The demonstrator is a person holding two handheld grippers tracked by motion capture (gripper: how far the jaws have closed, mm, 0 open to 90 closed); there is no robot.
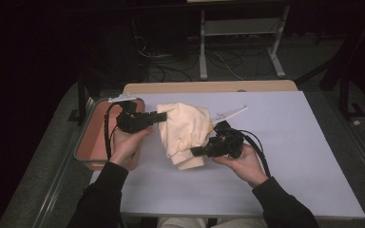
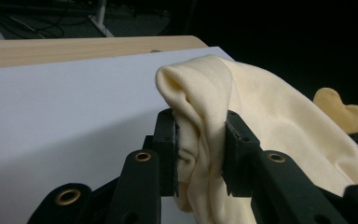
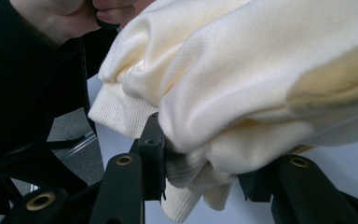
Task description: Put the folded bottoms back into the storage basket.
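The cream sweater (image 1: pixel 186 133) hangs bunched between my two grippers over the middle of the white table (image 1: pixel 294 156), its long axis running from far left to near right, ribbed hem at the near end. My left gripper (image 1: pixel 161 116) pinches a fold at its far left edge, jaws narrow on the cloth. My right gripper (image 1: pixel 196 151) clamps the ribbed near end, also holding fabric. Left of the sweater sits a metal tray (image 1: pixel 86 142) with a reddish floor, beneath my left hand (image 1: pixel 128 145).
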